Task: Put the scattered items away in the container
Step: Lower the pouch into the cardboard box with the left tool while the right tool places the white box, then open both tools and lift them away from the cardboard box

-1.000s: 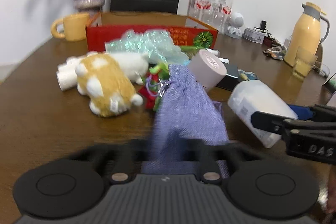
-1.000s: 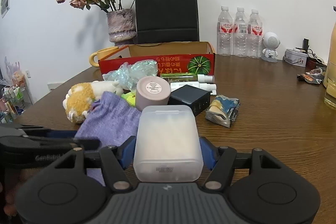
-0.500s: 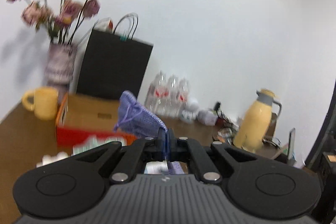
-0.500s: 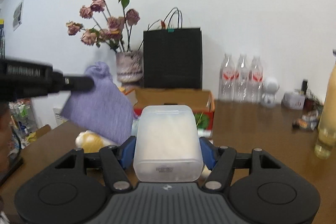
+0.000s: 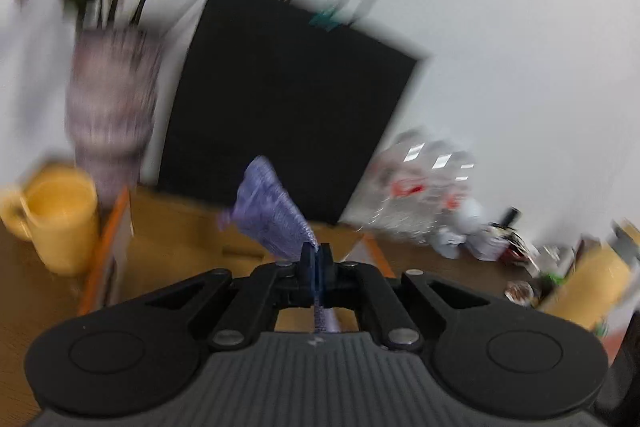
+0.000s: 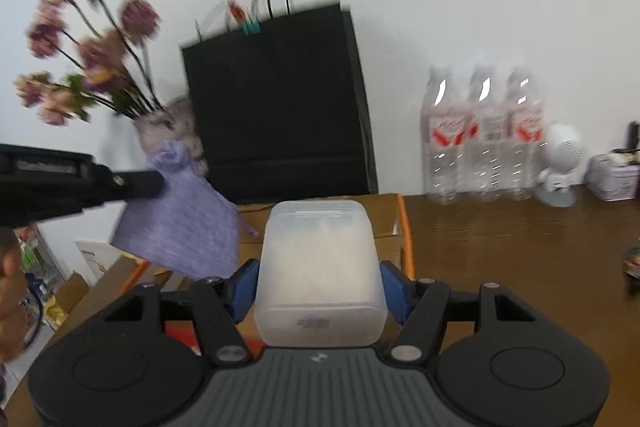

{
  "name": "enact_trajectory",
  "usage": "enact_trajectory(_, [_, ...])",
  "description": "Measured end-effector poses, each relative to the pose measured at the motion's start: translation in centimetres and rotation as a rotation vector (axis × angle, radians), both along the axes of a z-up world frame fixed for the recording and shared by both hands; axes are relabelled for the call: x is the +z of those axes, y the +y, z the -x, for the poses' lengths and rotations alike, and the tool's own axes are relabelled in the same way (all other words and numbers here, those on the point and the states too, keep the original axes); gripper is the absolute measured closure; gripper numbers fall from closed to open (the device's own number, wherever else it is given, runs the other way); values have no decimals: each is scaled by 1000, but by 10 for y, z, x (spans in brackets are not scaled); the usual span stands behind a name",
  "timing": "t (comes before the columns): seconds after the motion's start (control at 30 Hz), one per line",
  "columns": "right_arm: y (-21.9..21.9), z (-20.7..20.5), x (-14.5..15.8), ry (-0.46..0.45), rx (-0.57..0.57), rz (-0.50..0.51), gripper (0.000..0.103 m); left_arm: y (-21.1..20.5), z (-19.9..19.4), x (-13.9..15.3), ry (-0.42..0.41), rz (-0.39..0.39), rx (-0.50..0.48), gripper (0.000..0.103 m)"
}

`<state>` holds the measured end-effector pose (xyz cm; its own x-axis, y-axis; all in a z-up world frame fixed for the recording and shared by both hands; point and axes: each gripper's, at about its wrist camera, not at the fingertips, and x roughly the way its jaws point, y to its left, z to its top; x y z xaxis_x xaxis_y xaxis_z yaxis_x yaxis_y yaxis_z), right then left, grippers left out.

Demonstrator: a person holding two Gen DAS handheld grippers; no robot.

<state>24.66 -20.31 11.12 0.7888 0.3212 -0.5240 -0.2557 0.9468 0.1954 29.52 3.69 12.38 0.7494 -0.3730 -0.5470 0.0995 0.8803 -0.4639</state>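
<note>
Pouch (image 6: 180,223) and tub (image 6: 320,267) now above box (image 5: 180,231)

Pouch (image 6: 188,223): woven lilac cloth, matt; tub (image 6: 320,267): frosted translucent plastic, smooth; box (image 5: 180,231): plain cardboard; table (image 6: 520,247): glossy grained wood; bag (image 6: 276,103): matt black paper.

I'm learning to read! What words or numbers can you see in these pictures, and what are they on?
None can be read.
water bottles: red labels, too blurred.
white plastic box: small printed sticker, too small.
left gripper: lettering along its side, blurred.
cardboard box: no print showing.
</note>
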Motion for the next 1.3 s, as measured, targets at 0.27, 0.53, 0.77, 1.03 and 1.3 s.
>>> enact_trajectory(0.27, [28, -82, -62, 195, -75, 157, 39, 2, -71, -90, 428, -154, 6, 71])
enact_trajectory(0.53, [23, -88, -46, 180, -67, 77, 27, -12, -84, -88, 350, -214, -50, 87])
enact_trajectory(0.77, [8, -78, -32, 224, -70, 56, 33, -45, -66, -93, 281, -253, -160, 91])
enact_trajectory(1.03, [-3, -54, -8, 274, -76, 60, 12, -39, -30, -49, 230, -296, -110, 19])
enact_trajectory(1.3, [26, -17, 9, 419, -43, 219, 10, -21, 36, -11, 209, -434, -70, 0])
